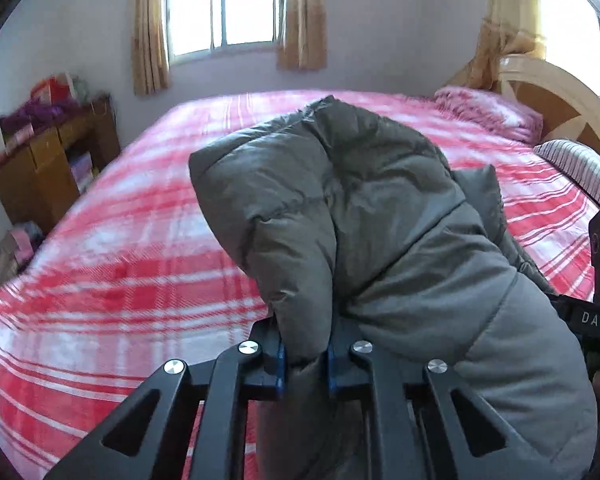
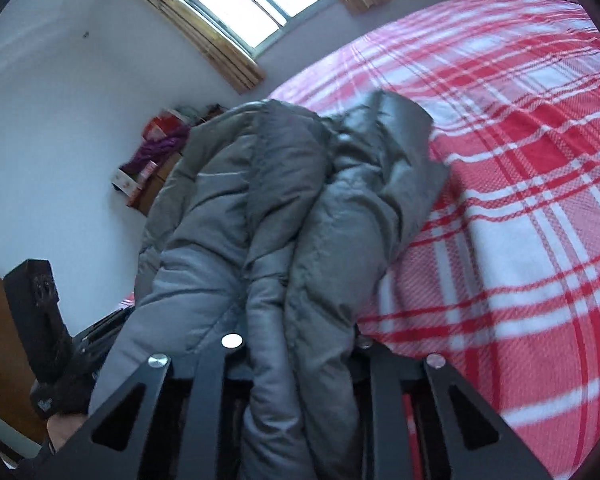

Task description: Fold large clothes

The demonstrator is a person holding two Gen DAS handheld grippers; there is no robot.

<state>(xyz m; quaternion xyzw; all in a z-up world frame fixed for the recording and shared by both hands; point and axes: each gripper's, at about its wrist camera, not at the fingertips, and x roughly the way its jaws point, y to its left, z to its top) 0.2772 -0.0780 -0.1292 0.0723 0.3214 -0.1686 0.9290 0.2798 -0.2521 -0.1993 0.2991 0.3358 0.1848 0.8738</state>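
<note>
A grey padded jacket (image 1: 380, 208) hangs bunched over the red and white checked bed (image 1: 120, 260). My left gripper (image 1: 306, 360) is shut on a thick fold of it, the blue pads (image 1: 281, 364) pressing from both sides. In the right wrist view the same jacket (image 2: 260, 200) runs in long folds between the fingers of my right gripper (image 2: 304, 356), which is shut on it; the fabric hides its fingertips. The other gripper (image 2: 40, 300) shows at the left, held by a gloved hand (image 2: 64, 392).
The bed (image 2: 520, 200) fills most of both views. A pink pillow (image 1: 488, 108) and a striped pillow (image 1: 580, 164) lie by the headboard (image 1: 560, 96). A cluttered wooden cabinet (image 1: 52, 164) stands against the wall beside the bed, under a curtained window (image 1: 224, 4).
</note>
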